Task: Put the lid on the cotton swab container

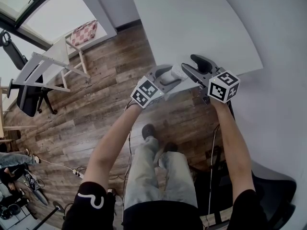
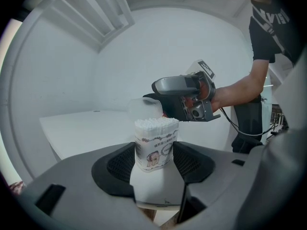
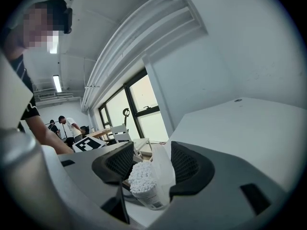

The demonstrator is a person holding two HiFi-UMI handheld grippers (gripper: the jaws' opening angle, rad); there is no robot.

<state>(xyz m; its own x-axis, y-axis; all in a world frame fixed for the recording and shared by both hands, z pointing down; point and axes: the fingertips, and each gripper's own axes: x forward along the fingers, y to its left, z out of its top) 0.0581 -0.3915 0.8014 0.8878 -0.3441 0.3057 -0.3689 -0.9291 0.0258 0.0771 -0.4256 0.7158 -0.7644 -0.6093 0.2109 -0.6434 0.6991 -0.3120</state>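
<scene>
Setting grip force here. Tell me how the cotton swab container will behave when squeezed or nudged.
Probably light: the cotton swab container is packed only with swabs. Its plastic wall looks thin, so it may flex if the left tongs squeeze harder. Tall, narrow and open-topped, the clear lid not yet on, it could tip and spill.

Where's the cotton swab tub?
In the left gripper view, the cotton swab container is pinched between the left tongs, with the clear lid and the right tongs just behind.

Cotton swab container: glossy printed label. Lid behind it: smooth translucent plastic. Table beneath it: matt white. Left claw around it: ribbed matt black.
</scene>
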